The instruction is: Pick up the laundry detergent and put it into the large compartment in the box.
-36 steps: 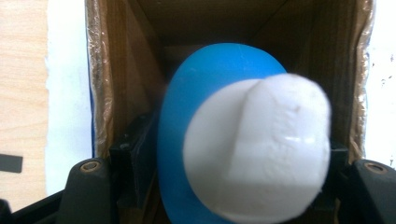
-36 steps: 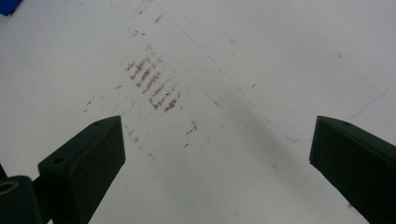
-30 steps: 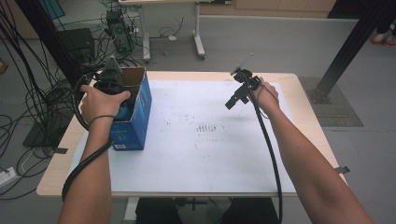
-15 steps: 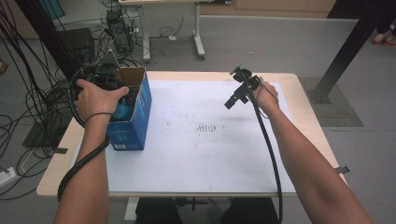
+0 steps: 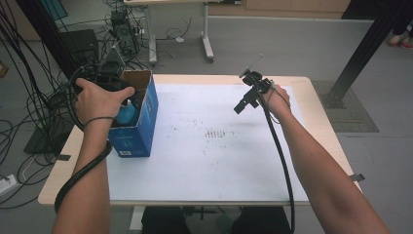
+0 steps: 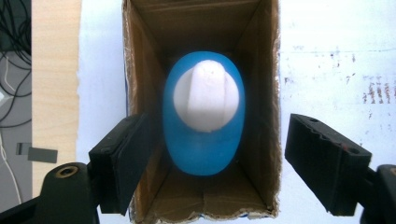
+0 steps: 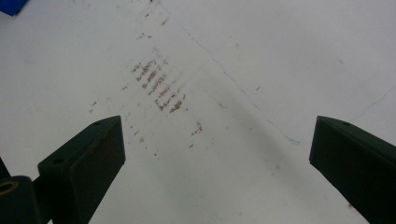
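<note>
The high view looks forward and down over the whole white-covered table [image 5: 204,161]. The left gripper view peers straight down, close, into the open blue cardboard box [image 6: 268,93]. The right gripper view faces the brown-smudged sheet closely, sharing those smudges [image 7: 159,86] with the high view.

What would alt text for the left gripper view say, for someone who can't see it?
Looking straight down into an open cardboard box that holds a blue bottle with a white cap. The left tool hangs open above it, one black jaw over the box's edge, the other outside it over the white table cover.
</note>
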`<state>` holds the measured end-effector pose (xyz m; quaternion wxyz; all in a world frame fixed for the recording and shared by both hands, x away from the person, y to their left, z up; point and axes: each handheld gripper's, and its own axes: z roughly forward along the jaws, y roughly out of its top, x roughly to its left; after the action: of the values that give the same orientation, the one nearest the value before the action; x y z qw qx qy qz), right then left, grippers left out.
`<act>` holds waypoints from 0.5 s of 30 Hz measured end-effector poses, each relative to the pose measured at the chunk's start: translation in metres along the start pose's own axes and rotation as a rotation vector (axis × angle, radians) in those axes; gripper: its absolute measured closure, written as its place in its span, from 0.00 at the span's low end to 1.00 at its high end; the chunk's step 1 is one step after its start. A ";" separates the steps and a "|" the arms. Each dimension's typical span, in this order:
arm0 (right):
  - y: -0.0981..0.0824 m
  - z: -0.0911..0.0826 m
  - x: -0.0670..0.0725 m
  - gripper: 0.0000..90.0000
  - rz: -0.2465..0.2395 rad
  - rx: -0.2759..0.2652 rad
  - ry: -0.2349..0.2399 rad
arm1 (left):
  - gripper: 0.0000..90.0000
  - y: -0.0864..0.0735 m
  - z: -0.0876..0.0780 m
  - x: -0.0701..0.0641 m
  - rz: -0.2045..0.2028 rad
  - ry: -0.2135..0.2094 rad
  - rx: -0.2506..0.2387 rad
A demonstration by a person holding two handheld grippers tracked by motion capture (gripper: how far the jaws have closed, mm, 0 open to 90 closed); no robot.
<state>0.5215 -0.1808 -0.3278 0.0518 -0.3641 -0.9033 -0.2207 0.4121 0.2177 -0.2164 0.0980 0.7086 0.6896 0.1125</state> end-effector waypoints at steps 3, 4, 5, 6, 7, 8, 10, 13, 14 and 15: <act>0.000 0.000 0.000 0.04 -0.003 0.002 0.000 | 0.23 0.000 -0.004 -0.002 0.014 -0.004 0.007; 0.000 0.000 0.000 0.04 -0.005 0.001 0.000 | 0.23 0.000 -0.004 -0.003 0.018 -0.009 0.009; 0.000 0.000 0.000 0.04 -0.006 0.003 -0.001 | 0.23 0.000 -0.005 -0.004 0.020 -0.008 0.007; 0.000 0.000 0.000 0.04 -0.006 0.002 -0.002 | 0.23 0.000 -0.006 -0.005 0.023 -0.004 0.006; 0.001 0.000 0.001 0.04 -0.006 0.002 0.000 | 0.21 0.000 -0.007 -0.005 0.022 -0.006 0.008; 0.001 0.000 0.001 0.04 -0.004 0.003 0.000 | 0.20 0.000 -0.008 -0.006 0.021 -0.008 0.006; 0.001 0.000 0.001 0.04 -0.006 0.003 -0.001 | 0.17 0.000 -0.009 -0.007 0.027 -0.004 0.005; 0.001 0.000 0.000 0.04 0.001 0.004 -0.001 | 0.15 -0.001 -0.012 -0.009 0.032 -0.004 0.008; 0.000 0.000 0.000 0.04 0.004 0.002 0.001 | 0.14 -0.001 -0.012 -0.010 0.035 -0.005 0.011; 0.000 0.000 0.000 0.04 0.004 0.005 0.002 | 0.14 0.000 -0.013 -0.010 0.042 -0.007 0.016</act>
<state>0.5218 -0.1803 -0.3280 0.0540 -0.3656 -0.9031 -0.2185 0.4077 0.2077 -0.2046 0.0925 0.7241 0.6750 0.1067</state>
